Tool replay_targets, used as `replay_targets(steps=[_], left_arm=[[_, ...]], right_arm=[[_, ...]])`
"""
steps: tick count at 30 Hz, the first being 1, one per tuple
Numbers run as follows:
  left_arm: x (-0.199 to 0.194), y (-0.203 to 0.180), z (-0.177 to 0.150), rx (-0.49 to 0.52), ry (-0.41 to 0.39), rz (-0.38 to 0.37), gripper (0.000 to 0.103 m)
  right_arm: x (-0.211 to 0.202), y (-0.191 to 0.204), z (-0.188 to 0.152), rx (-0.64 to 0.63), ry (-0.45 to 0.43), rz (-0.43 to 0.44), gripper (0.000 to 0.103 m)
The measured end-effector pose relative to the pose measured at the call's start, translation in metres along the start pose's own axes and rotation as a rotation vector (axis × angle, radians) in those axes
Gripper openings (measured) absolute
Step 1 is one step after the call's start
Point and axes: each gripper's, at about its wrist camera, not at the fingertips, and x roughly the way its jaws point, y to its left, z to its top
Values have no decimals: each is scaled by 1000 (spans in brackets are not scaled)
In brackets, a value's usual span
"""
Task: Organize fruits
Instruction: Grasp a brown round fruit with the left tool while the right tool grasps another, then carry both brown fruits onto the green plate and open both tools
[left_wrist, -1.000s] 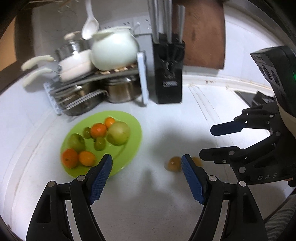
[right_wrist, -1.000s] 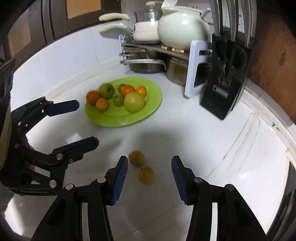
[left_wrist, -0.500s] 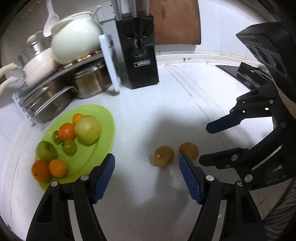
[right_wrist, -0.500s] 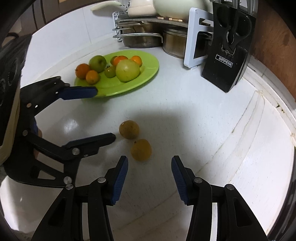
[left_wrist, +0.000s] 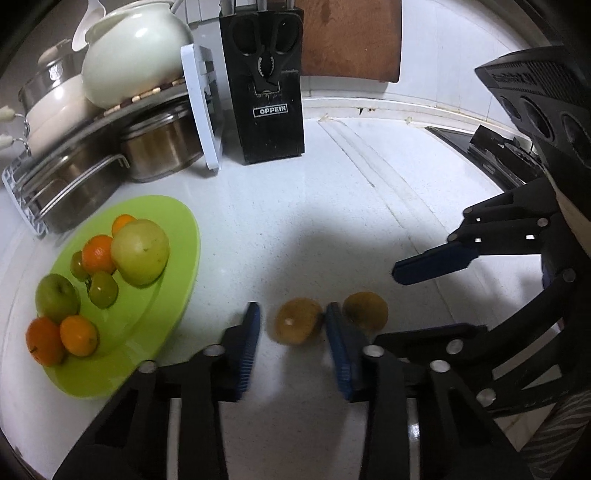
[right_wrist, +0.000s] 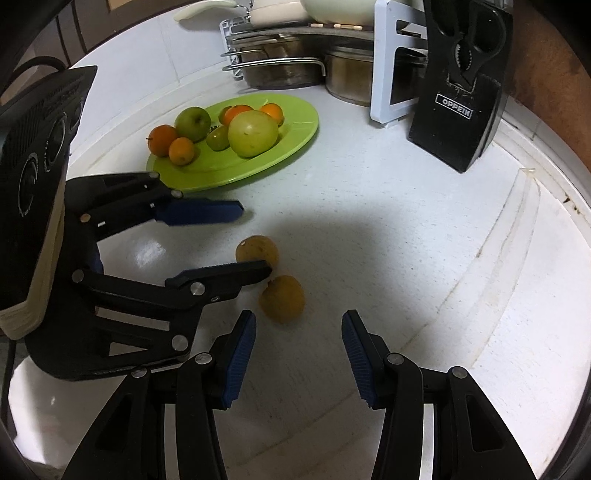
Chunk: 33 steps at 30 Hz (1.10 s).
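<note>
Two brownish-yellow fruits lie loose on the white counter. The left one (left_wrist: 295, 320) (right_wrist: 257, 252) sits between the blue pads of my left gripper (left_wrist: 291, 341) (right_wrist: 236, 240), whose jaws are narrowed around it with small gaps showing. The right one (left_wrist: 365, 309) (right_wrist: 282, 298) lies just ahead of my right gripper (right_wrist: 298, 352) (left_wrist: 424, 295), which is open and empty. A green plate (left_wrist: 166, 295) (right_wrist: 295, 129) to the left holds oranges, green apples and a large yellow-green fruit (left_wrist: 140, 252) (right_wrist: 253, 133).
A black knife block (left_wrist: 266, 96) (right_wrist: 458, 99) stands at the back beside a white rack of steel pots (left_wrist: 110, 155) and a cream pot (left_wrist: 133, 48). A wooden board (left_wrist: 351, 37) leans on the wall. A sink edge (left_wrist: 480, 155) lies at the right.
My left gripper moved forward and down to the left loose fruit and its jaws narrowed around it. My right gripper moved closer to the other loose fruit.
</note>
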Motion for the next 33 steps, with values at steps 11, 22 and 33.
replay_targets(steps=[11, 22, 33], left_arm=[[-26, 12, -14, -142, 15, 106, 28], [-46, 7, -33, -319, 32, 169, 28], [-63, 1, -37, -430, -3, 222, 28]], right_arm=[[8, 0, 6, -1, 0, 21, 44], [12, 2, 8, -9, -9, 49, 30], [0, 0, 7, -22, -43, 75, 28]])
